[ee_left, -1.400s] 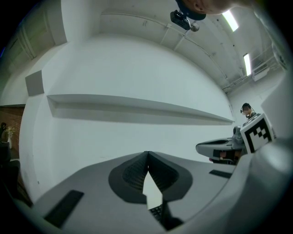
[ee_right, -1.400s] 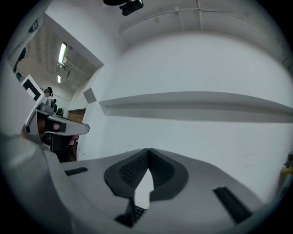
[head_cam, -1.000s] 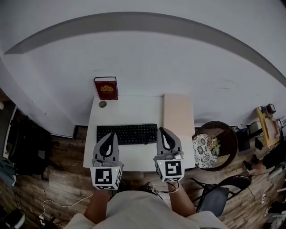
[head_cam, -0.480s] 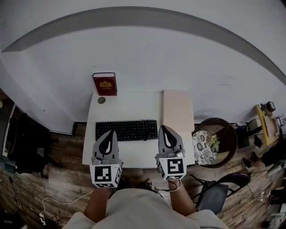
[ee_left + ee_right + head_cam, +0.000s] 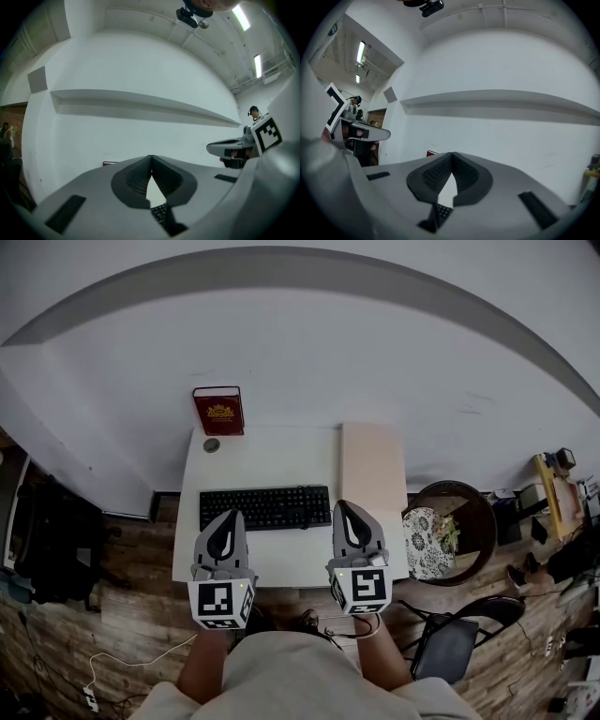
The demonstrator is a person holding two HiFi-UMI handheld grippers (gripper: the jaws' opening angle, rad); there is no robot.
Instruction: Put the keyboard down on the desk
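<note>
Head view: keyboard point(image 5: 265, 508) lies flat on the white desk point(image 5: 272, 460), long side parallel to the front edge, in the near half of the top. Nothing of mine holds it.

My left gripper point(image 5: 228, 517) hangs near the keyboard's left end and my right gripper point(image 5: 345, 508) near its right end, both on the side towards me. Cannot tell from above whether either tip touches the keyboard.

Left gripper view: jaws pressed together, pads meeting along the tip, nothing pinched. A few black keys show through the gap under the pads.

Right gripper view: same state, jaws closed on nothing, keys showing below.

Other things on the desk:
- red book point(image 5: 218, 411) upright against the wall at the back left corner
- small round object point(image 5: 212, 444) just in front of the book, too small to identify
- pale board point(image 5: 372, 470) covering the right strip of the top, apart from the keyboard
</note>
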